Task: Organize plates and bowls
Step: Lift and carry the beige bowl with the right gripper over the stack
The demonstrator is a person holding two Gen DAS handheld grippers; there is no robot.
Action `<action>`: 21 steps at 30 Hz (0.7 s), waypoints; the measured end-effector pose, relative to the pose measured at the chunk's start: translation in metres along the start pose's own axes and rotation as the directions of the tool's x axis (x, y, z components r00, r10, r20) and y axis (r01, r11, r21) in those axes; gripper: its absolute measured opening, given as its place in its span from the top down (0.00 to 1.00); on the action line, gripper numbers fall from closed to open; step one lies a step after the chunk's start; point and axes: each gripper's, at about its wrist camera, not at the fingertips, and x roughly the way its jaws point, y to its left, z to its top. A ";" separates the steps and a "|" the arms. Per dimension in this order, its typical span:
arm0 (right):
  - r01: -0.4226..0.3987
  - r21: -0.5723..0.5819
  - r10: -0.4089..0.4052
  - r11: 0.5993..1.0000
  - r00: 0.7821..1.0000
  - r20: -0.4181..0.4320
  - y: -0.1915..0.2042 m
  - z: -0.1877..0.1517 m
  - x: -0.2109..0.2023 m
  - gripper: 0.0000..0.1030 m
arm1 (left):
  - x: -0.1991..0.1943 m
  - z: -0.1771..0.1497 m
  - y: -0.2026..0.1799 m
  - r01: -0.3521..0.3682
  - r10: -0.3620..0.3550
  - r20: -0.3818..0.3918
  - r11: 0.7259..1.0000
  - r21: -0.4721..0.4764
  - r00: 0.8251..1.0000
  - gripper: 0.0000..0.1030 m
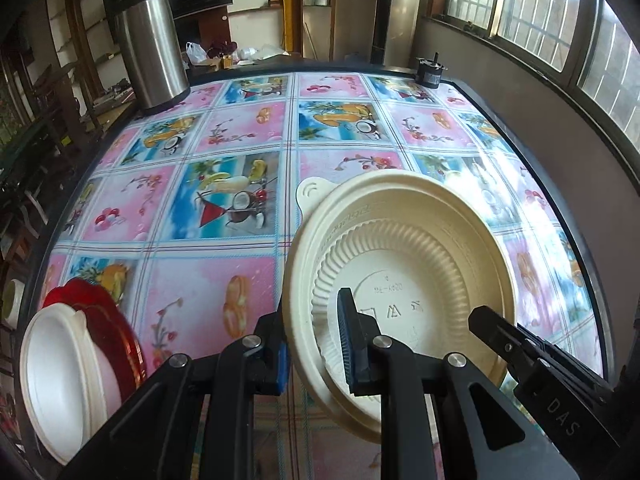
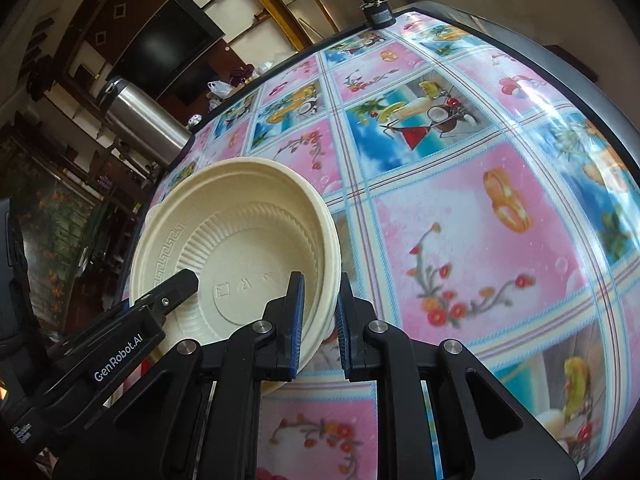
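Note:
A stack of cream disposable bowls (image 1: 404, 240) (image 2: 240, 220) hangs over the table between both grippers. My left gripper (image 1: 316, 348) is shut on the stack's left rim, with one blue pad inside the bowl and the other outside. My right gripper (image 2: 320, 320) is shut on the opposite rim; one of its fingers (image 1: 492, 328) shows in the left wrist view. A white tabbed piece (image 1: 310, 194) sticks out from under the stack. At the table's near left edge a white bowl (image 1: 60, 380) rests on a red plate (image 1: 116, 320).
The table (image 1: 208, 300) (image 2: 480, 208) wears a glossy pink and blue fruit-print cloth. A tall steel flask (image 1: 150, 48) (image 2: 144, 120) stands at its far left corner, a small black object (image 1: 430, 72) (image 2: 378, 14) at the far right edge. Windows line the right wall.

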 end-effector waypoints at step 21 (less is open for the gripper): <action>-0.047 -0.154 0.041 0.987 0.998 -0.046 0.078 -0.042 -0.005 0.86 | -0.043 -0.039 0.075 -0.072 0.076 0.032 0.992 -0.104 0.997 0.81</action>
